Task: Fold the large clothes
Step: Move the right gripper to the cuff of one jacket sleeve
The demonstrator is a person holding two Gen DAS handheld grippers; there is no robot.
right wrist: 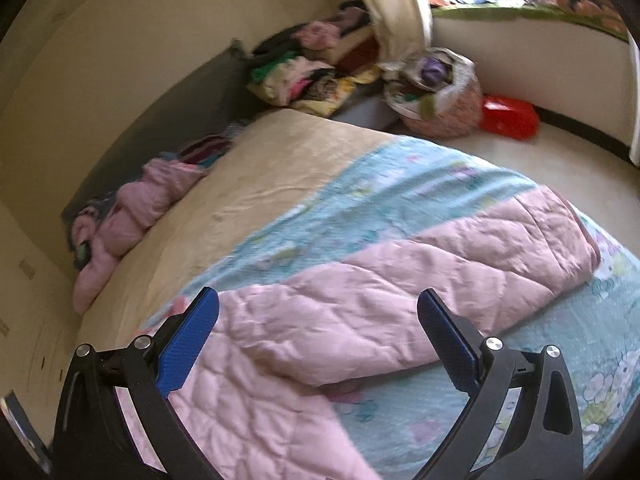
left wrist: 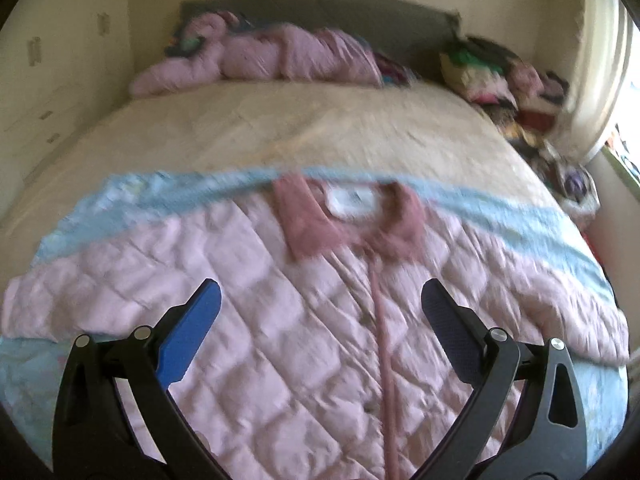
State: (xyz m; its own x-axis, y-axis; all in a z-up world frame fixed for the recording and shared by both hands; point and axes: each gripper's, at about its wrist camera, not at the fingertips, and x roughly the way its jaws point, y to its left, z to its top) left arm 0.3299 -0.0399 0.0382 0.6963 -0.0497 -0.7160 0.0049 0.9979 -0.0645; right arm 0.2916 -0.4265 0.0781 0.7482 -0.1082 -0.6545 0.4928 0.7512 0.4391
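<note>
A large pink quilted jacket (left wrist: 280, 288) lies spread flat, front up, on a light blue sheet (left wrist: 520, 216) over the bed. Its darker pink collar (left wrist: 352, 220) points toward the headboard and both sleeves stretch out sideways. My left gripper (left wrist: 320, 300) hovers open above the chest, near the button line, holding nothing. In the right wrist view the jacket's right sleeve (right wrist: 460, 252) runs out to its cuff near the bed's edge. My right gripper (right wrist: 318, 308) hangs open over where that sleeve meets the body, nothing between its fingers.
The bed (left wrist: 280, 128) has a beige cover beyond the blue sheet. Another pink quilted garment (left wrist: 256, 56) lies bunched by the grey headboard. Piles of clothes (right wrist: 304, 76), a stuffed bag (right wrist: 436, 92) and a red box (right wrist: 508, 116) sit on the floor right of the bed.
</note>
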